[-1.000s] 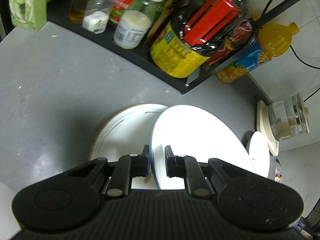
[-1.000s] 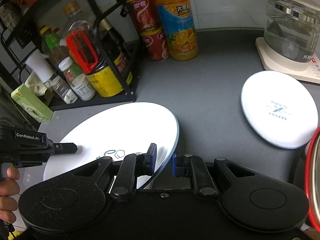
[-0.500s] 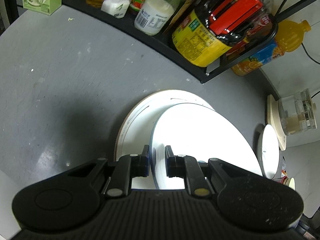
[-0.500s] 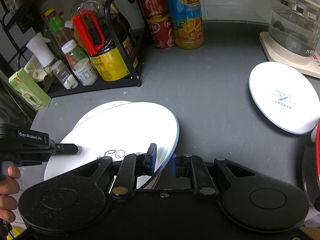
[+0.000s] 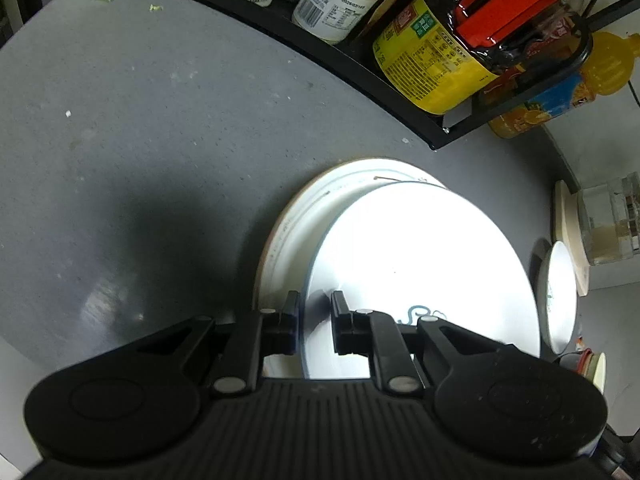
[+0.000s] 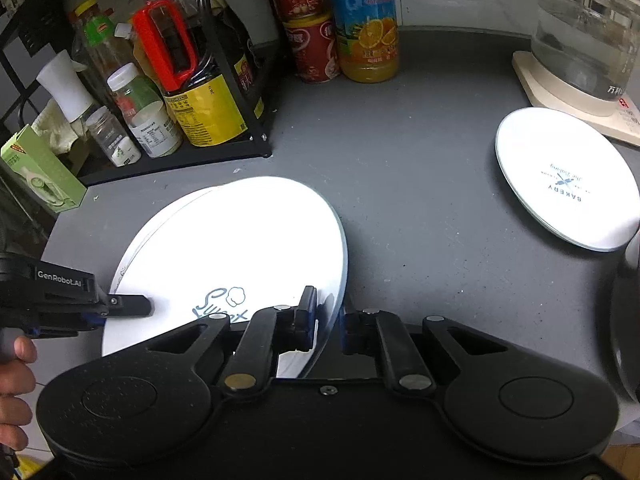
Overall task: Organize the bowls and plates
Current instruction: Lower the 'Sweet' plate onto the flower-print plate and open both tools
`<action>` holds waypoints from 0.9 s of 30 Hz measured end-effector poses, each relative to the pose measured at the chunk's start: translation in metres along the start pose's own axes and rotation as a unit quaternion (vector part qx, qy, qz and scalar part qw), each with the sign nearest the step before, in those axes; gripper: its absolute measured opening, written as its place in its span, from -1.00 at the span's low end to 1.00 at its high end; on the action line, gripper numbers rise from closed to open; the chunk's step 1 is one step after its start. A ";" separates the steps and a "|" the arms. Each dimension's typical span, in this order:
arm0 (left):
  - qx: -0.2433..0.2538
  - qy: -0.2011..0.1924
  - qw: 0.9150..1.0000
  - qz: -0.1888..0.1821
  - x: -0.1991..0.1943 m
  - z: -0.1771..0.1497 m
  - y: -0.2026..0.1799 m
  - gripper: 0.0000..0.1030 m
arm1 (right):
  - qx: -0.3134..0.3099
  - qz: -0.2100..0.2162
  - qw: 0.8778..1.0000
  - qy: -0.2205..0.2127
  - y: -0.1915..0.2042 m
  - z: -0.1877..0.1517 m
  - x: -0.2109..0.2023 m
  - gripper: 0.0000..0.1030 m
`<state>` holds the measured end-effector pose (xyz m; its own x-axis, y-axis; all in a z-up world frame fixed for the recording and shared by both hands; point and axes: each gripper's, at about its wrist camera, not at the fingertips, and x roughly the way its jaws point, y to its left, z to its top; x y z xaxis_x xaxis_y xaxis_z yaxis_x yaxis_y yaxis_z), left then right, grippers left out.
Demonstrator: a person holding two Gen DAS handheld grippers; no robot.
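Observation:
A large white plate (image 5: 420,264) (image 6: 240,248) with a blue drawing is held just above a second white plate (image 5: 320,208) that lies on the grey counter and shows only as a rim (image 6: 160,220) in the right wrist view. My left gripper (image 5: 314,322) is shut on the upper plate's near rim. My right gripper (image 6: 328,320) is shut on its opposite rim. The left gripper also shows in the right wrist view (image 6: 132,306). A smaller white plate (image 6: 564,178) printed "BAKERY" lies at the right.
A black wire rack (image 6: 224,80) of bottles and jars stands at the back left. An orange juice bottle (image 6: 364,20) and red cans (image 6: 308,20) stand behind. A glass kettle on a cream base (image 6: 580,40) stands at the back right. A green box (image 6: 36,168) lies far left.
Both grippers have carried the held plate left and down over the lower plate, which is now almost covered. Both grips are unchanged.

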<state>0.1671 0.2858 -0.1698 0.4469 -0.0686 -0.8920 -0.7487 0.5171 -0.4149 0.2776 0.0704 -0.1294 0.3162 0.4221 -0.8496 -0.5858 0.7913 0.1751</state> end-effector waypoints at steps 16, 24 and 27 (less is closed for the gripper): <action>0.051 -0.029 0.997 0.049 -0.028 0.014 -0.009 -0.02 | 0.004 -0.018 1.000 0.007 0.003 0.001 0.013 -0.71; 0.034 -0.012 0.997 0.062 -0.008 0.013 0.005 0.01 | -0.009 -0.017 1.000 0.016 0.009 0.003 0.023 -0.66; 0.027 -0.020 0.997 0.063 -0.010 0.016 0.012 0.10 | -0.008 -0.013 1.000 0.026 0.011 0.002 0.030 -0.65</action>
<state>0.1610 0.3061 -0.1629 0.3717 0.0338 -0.9277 -0.7727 0.5652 -0.2890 0.2822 0.0930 -0.1520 0.2925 0.3773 -0.8787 -0.5900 0.7943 0.1447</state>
